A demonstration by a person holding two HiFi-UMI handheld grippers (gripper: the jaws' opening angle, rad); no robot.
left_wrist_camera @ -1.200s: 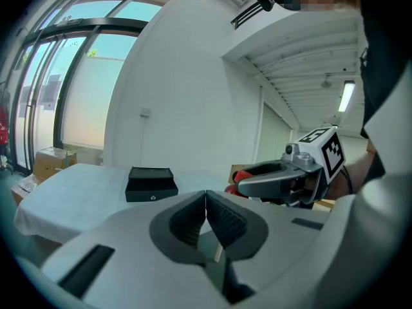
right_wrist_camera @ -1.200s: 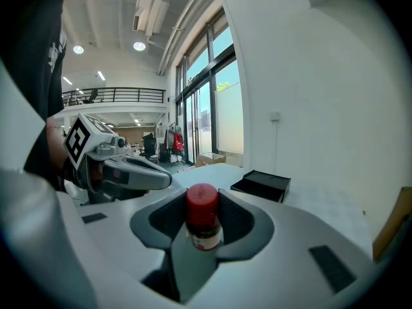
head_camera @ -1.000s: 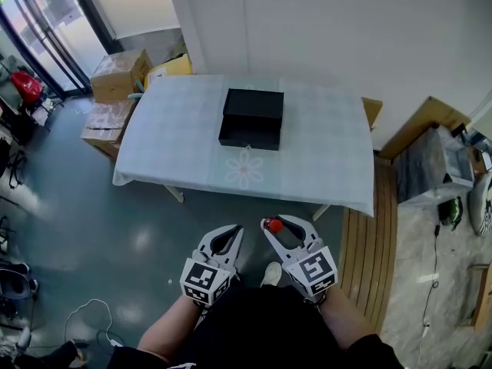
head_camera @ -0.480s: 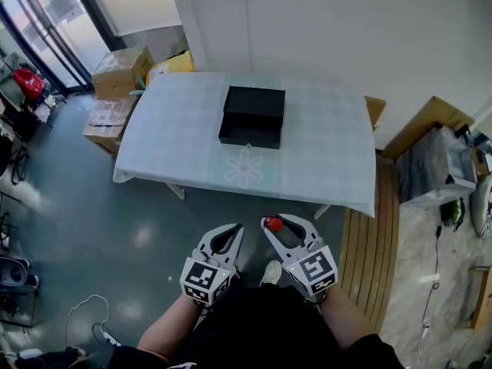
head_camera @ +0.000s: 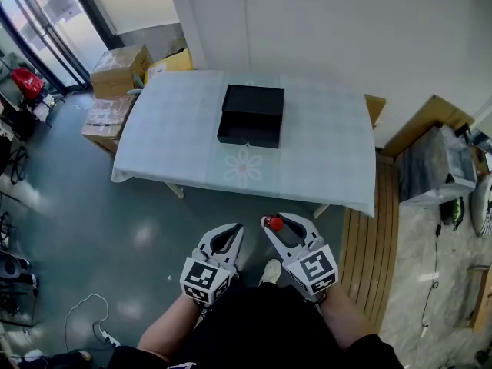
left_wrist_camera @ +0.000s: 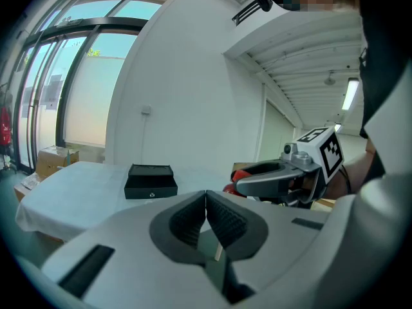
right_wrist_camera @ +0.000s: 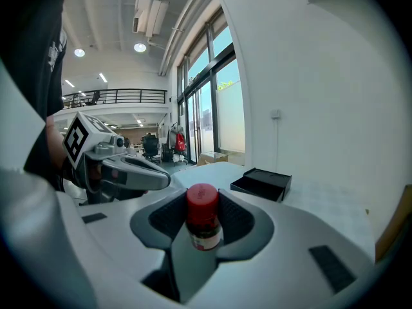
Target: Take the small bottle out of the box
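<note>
The small bottle [right_wrist_camera: 203,216], red-capped with a pale label, stands upright between the pads of my right gripper [right_wrist_camera: 203,205], which is shut on it. In the head view the bottle [head_camera: 273,224] shows as a red dot at the tip of the right gripper [head_camera: 278,221], held low near my body over the floor. My left gripper [head_camera: 230,231] is beside it, its jaws closed on nothing [left_wrist_camera: 206,196]. The open black box [head_camera: 250,115] sits in the middle of the white table [head_camera: 177,133], well ahead of both grippers.
Cardboard boxes [head_camera: 119,69] are stacked at the table's far left corner. A wooden slatted platform [head_camera: 370,244] runs along the right, and a grey case [head_camera: 430,167] lies beyond it. A white wall backs the table. Cables lie on the floor at lower left [head_camera: 96,314].
</note>
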